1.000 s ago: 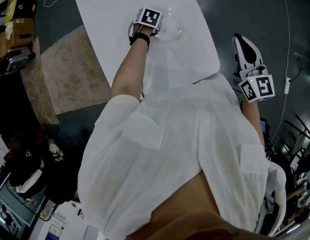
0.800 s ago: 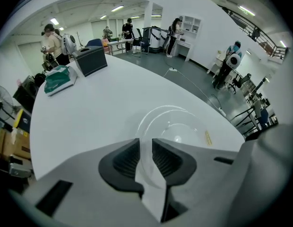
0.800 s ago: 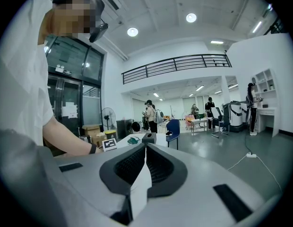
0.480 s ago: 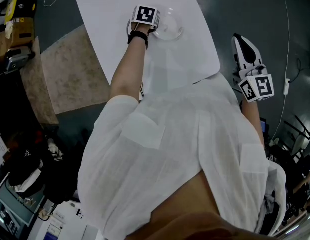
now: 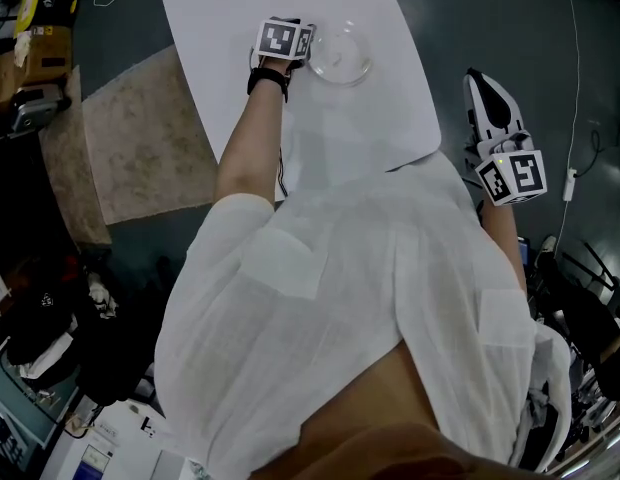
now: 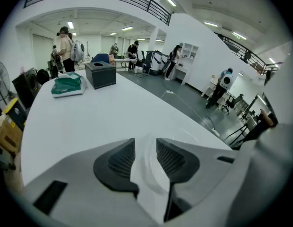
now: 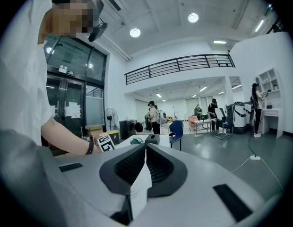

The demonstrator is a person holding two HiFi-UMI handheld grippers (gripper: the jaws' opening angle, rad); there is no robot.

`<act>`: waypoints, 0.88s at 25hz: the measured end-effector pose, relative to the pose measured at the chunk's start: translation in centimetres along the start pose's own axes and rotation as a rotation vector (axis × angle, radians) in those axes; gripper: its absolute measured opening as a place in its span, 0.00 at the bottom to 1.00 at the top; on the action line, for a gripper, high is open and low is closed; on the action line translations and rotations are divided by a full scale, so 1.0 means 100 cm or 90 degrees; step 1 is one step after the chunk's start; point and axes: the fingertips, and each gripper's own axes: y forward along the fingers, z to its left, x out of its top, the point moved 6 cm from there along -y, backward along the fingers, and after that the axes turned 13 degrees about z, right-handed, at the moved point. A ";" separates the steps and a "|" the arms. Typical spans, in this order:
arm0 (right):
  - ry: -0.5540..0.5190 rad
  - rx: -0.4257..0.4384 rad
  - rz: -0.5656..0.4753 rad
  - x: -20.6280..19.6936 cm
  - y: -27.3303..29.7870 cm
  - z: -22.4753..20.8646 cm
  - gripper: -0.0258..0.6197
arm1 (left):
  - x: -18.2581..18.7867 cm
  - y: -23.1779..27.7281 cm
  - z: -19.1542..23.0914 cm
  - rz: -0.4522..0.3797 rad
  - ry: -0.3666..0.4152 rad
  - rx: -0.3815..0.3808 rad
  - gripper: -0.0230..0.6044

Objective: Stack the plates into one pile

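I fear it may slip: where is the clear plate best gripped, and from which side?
Probably the rim of the clear plate, from its near side: it lies flat on the white table, so only the edge offers hold.

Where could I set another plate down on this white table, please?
The table is bare between the glass plate and its near edge, and beyond the plate up to the green packet and black box. The only clutter is at that far end.
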 end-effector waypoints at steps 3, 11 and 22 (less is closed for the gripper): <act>-0.001 -0.002 0.002 -0.001 0.000 0.000 0.09 | -0.002 0.017 -0.007 0.021 0.036 -0.030 0.32; 0.009 -0.033 0.012 -0.007 -0.013 -0.009 0.09 | -0.004 0.053 -0.011 0.080 0.169 -0.033 0.42; 0.012 -0.029 0.007 -0.009 -0.013 -0.007 0.09 | -0.022 0.051 -0.031 0.151 0.208 -0.023 0.24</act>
